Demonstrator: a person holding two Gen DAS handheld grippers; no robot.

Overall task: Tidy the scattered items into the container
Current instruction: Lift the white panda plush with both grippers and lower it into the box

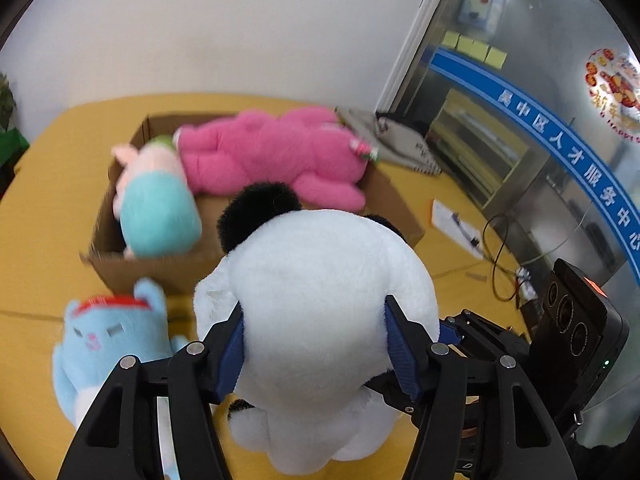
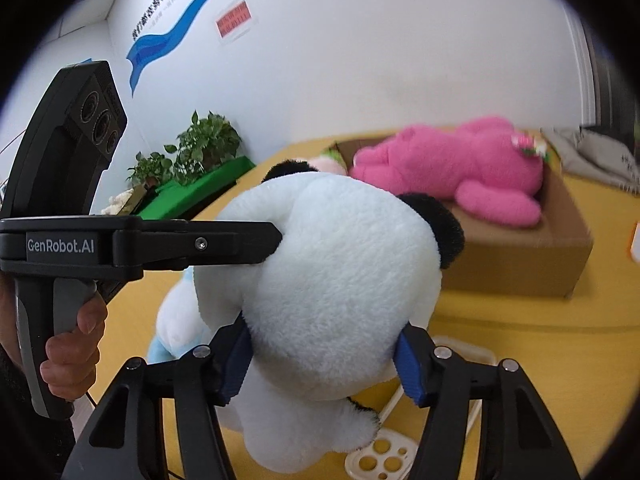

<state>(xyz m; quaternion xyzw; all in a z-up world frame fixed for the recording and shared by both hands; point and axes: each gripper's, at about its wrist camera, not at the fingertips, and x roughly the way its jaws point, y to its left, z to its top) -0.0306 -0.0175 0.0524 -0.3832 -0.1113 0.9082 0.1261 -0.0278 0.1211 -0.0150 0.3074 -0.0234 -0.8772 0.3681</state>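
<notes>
A white panda plush (image 1: 328, 280) with black ears is held between both grippers above the yellow table (image 1: 44, 208). My left gripper (image 1: 316, 354) is shut on its white body, blue pads sunk into the fur. My right gripper (image 2: 322, 364) is shut on the same panda plush (image 2: 332, 264) from another side. The left one's fingers (image 2: 240, 240) dig into its left flank. Behind it stands an open cardboard box (image 1: 120, 268) holding a big pink plush (image 1: 272, 152) and a teal-and-pink plush (image 1: 160, 208). A light blue plush (image 1: 108, 340) lies on the table before the box.
A grey bag (image 1: 400, 140), a paper sheet (image 1: 452, 220) and cables (image 1: 500, 272) lie right of the box. A white perforated plastic piece (image 2: 384, 456) sits on the table under the panda. Potted plants (image 2: 200, 148) stand past the table's left edge. A hand (image 2: 72, 360) grips the left handle.
</notes>
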